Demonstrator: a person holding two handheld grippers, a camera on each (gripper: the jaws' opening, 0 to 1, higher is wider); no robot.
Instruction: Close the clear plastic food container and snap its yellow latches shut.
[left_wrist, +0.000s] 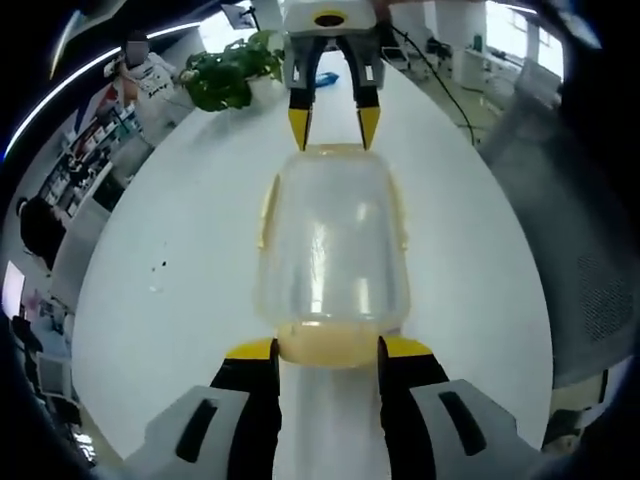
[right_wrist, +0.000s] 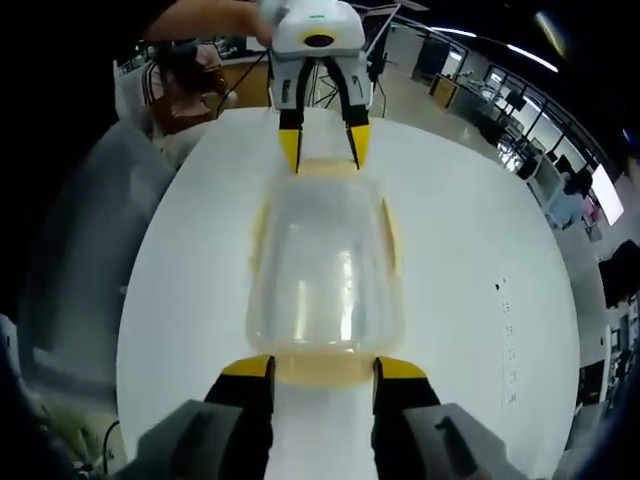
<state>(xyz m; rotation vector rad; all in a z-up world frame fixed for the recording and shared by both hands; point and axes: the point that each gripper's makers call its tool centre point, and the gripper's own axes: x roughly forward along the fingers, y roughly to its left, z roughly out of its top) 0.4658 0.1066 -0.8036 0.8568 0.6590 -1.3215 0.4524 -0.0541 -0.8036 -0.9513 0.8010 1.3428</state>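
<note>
In the left gripper view, the left gripper is nearest, its jaws spread about as wide as the end latch of the clear container, one tip at each side of it. The container lies on the white table, its long axis running straight away toward the right gripper. That one is also spread, its tips at the far end latch. Whether the tips press the latches, I cannot tell.

In the right gripper view, the lid seems already down.
</note>
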